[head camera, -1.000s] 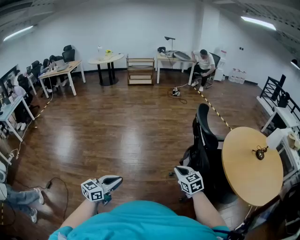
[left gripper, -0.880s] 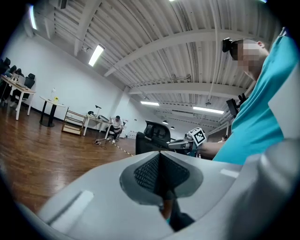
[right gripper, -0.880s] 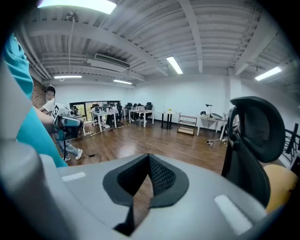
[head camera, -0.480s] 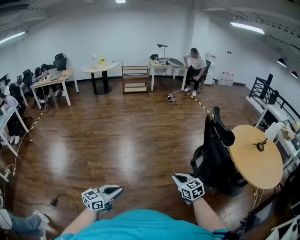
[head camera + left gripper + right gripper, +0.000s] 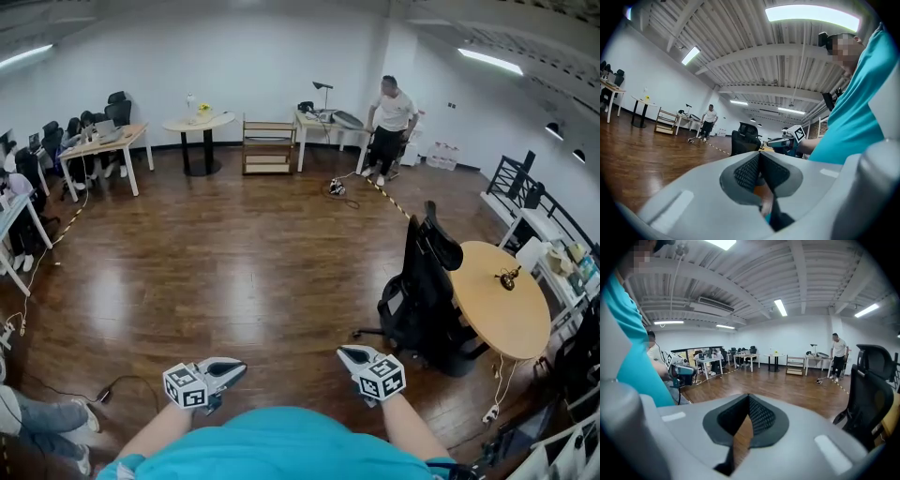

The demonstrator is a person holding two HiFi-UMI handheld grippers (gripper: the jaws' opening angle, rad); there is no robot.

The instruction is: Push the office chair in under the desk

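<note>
Office chair (image 5: 422, 291): black, high back w/ headrest, upright on wood floor (image 5: 234, 253), right of centre in head view. Stands just beside left rim of round wooden desk (image 5: 511, 323); backrest faces the room, seat side faces the desk. Whether the seat is under the top: cannot tell. Star base shows on the floor at the chair's left.

Left gripper (image 5: 225, 367): low in head view, close to operator's teal shirt (image 5: 272, 445), well apart from chair. Own view: pads meet at the tip, nothing between them.

Right gripper (image 5: 352, 356): also low, near the shirt, closer to the chair than the left but not touching it. Own view: jaws together at the tip, empty; chair shows at that view's right edge.

Misc.: small dark object (image 5: 507, 277) on desk top, type unclear. Person (image 5: 387, 112) standing at a far table by the back wall. Cable (image 5: 108, 389) on floor, lower left.
</note>
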